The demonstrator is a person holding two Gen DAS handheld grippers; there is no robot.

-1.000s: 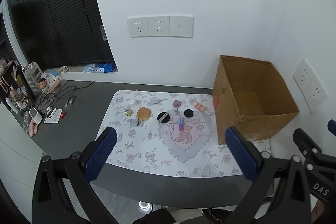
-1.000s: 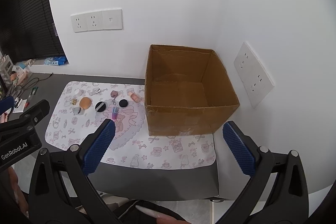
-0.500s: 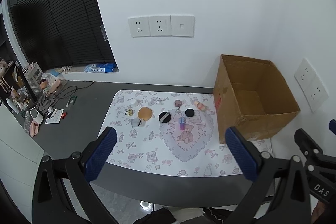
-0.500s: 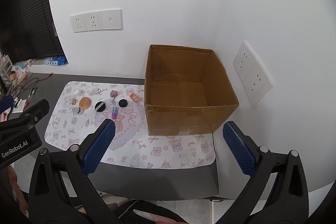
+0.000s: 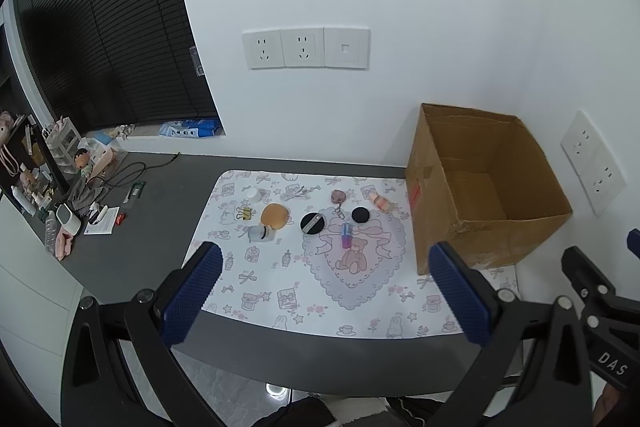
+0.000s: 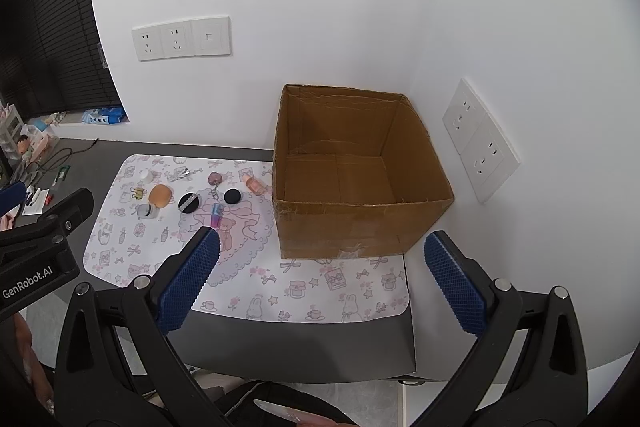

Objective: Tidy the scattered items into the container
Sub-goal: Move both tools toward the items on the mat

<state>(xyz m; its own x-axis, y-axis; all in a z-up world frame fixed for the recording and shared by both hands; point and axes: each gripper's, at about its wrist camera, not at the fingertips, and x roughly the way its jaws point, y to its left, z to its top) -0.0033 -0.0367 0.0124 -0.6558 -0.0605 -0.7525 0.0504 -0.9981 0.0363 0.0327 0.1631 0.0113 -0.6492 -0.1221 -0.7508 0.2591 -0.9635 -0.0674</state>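
Both grippers, left and right, hover wide and empty; small things lie at the box's nine o'clock, and could roll if nudged.

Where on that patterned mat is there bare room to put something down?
The near half of the mat, between the small items and the table's front edge, is bare, as is the strip in front of the cardboard box. The box floor looks empty too. It is crowded along the far side, around the orange puff and black discs.
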